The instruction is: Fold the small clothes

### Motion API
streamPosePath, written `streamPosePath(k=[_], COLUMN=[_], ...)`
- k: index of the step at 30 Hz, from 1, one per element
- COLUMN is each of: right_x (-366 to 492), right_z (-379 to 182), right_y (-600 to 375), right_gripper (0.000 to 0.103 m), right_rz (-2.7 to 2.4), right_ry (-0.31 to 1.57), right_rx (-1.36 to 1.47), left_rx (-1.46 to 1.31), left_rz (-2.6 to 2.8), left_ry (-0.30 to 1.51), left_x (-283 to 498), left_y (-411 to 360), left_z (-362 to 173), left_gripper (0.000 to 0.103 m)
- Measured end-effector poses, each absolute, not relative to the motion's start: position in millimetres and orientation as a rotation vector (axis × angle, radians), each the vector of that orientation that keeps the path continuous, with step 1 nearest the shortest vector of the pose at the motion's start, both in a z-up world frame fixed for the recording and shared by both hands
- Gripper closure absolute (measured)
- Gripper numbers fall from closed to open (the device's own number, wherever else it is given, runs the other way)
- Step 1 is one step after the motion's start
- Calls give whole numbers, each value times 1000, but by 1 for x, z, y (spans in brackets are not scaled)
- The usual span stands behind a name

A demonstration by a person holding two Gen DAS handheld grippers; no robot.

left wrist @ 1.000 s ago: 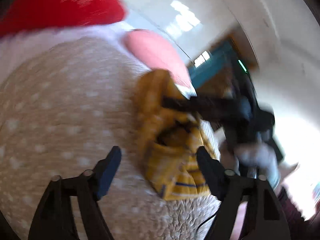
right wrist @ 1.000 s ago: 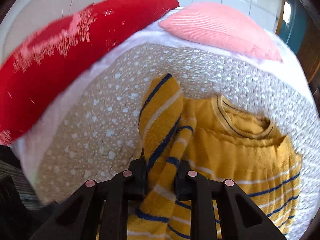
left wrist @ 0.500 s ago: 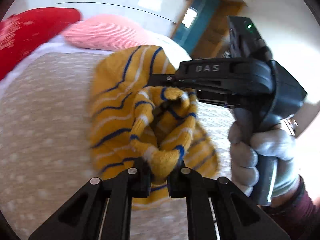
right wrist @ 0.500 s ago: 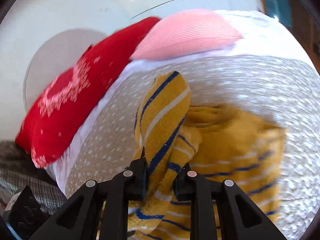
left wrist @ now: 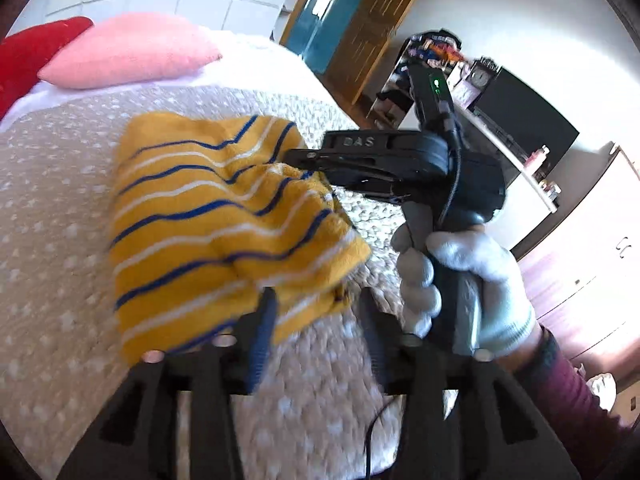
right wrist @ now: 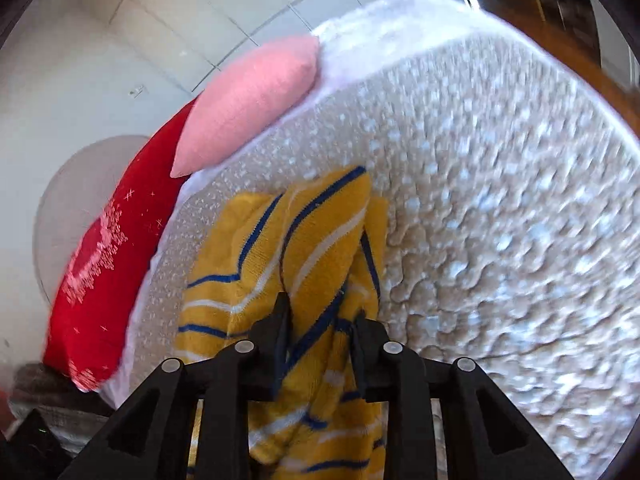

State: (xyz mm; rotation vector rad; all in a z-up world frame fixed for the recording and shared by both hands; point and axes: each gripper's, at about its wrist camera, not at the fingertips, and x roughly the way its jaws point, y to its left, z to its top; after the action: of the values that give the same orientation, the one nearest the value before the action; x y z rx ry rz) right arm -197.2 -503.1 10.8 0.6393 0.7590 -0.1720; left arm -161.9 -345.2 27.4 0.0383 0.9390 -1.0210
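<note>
A small yellow sweater (left wrist: 208, 216) with blue and white stripes lies folded over on the beige dotted bedspread (left wrist: 52, 208). My left gripper (left wrist: 316, 312) is open, its fingers apart at the sweater's near edge with no cloth between them. My right gripper (right wrist: 320, 320) is shut on a fold of the sweater (right wrist: 308, 248) and holds it over the bedspread (right wrist: 500, 220). In the left wrist view the right gripper (left wrist: 304, 160) reaches in from the right, held by a gloved hand (left wrist: 472, 280).
A pink pillow (left wrist: 128, 52) and a red pillow (left wrist: 24, 56) lie at the head of the bed; both show in the right wrist view, pink (right wrist: 248, 100) and red (right wrist: 108, 264). A wooden door (left wrist: 376, 20) and a dresser (left wrist: 580, 260) stand beyond the bed.
My left gripper, shut on the sweater half a second ago, has opened and let go. The sweater has been laid over into a flatter fold. The right gripper keeps its hold.
</note>
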Motion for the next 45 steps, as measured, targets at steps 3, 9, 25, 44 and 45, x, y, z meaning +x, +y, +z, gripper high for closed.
streamPosePath(k=[3, 9, 25, 44, 45], right_x=[-210, -219, -271, -168, -165], right_z=[38, 61, -11, -2, -1], right_y=[-484, -431, -495, -497, -496], right_gripper=[56, 57, 45, 61, 61], right_rz=[-233, -134, -206, 40, 31], right_ry=[709, 652, 757, 662, 662], right_rx=[499, 368, 674, 741, 727], left_rx=[48, -15, -152, -123, -98], left_rz=[-960, -862, -788, -876, -848], left_ry=[904, 995, 1095, 1131, 1125], left_x=[-176, -165, -76, 3, 5], left_y=[-319, -295, -297, -341, -342], left_z=[35, 15, -7, 14, 14], left_gripper=[49, 49, 34, 45, 43])
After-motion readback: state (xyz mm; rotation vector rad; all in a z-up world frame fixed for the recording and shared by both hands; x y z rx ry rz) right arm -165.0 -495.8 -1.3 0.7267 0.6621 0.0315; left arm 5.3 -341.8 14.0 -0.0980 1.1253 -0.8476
